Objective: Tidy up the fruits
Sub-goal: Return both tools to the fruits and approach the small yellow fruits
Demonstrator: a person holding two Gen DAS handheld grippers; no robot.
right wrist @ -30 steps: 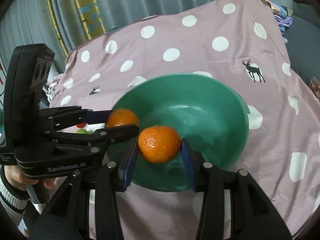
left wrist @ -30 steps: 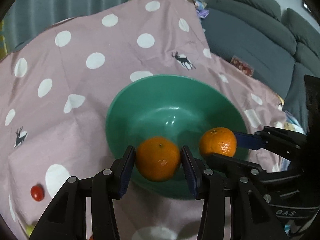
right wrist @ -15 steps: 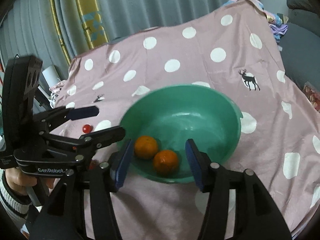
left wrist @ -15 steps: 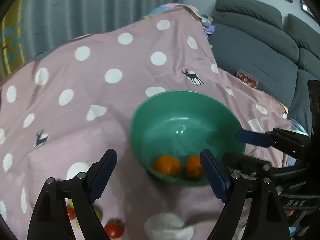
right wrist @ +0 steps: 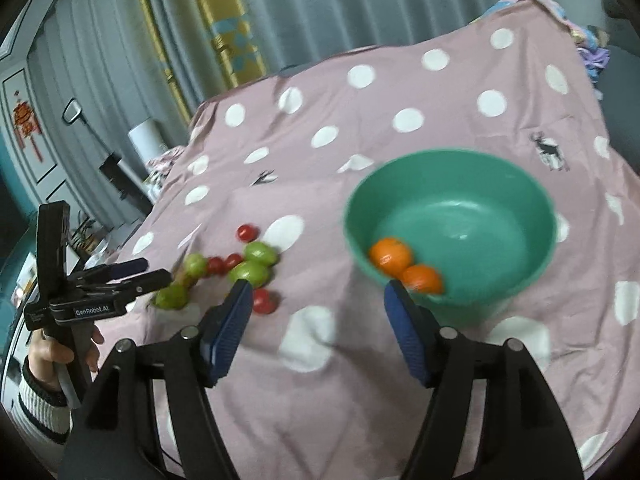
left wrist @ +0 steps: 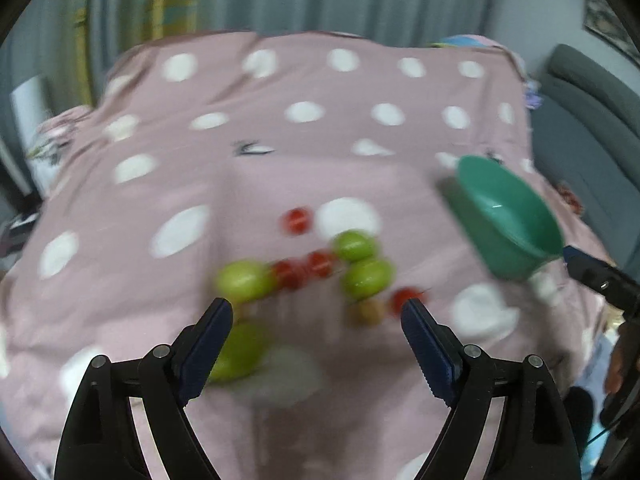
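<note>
Cloth [right wrist: 400,380] covers the whole table, soft and pink, with round white dots and small dark deer shapes on it. It has a few gentle folds. Behind it hang grey curtains [right wrist: 360,4] in long straight pleats, and a grey padded sofa [left wrist: 580,120] sits at the right edge of the left wrist view.

A big green bowl [right wrist: 520,272] stands on the cloth. It is round, smooth and shiny, like plastic. Inside it, against the near wall, lie two oranges [right wrist: 391,255], round with bumpy skin, and they touch each other. In the left wrist view the bowl [left wrist: 508,216] is off to the right and looks blurry.

To the left of the bowl, well apart from it, a little pile of fruit lies on the cloth: smooth green fruits [right wrist: 260,253] and small shiny red tomatoes [right wrist: 247,232], close together. The left wrist view shows the same green fruits [left wrist: 354,245] and tomatoes [left wrist: 297,220], all blurred.

The right gripper [right wrist: 318,308] is black with blue ridged pads. Its jaws have just been opening, and nothing is between them. It hangs just in front of the bowl.

The left gripper [left wrist: 316,322] stands wide open and holds nothing, above the fruit pile. From the right wrist view, a hand [right wrist: 48,356] in a striped sleeve holds the left gripper [right wrist: 158,271].
</note>
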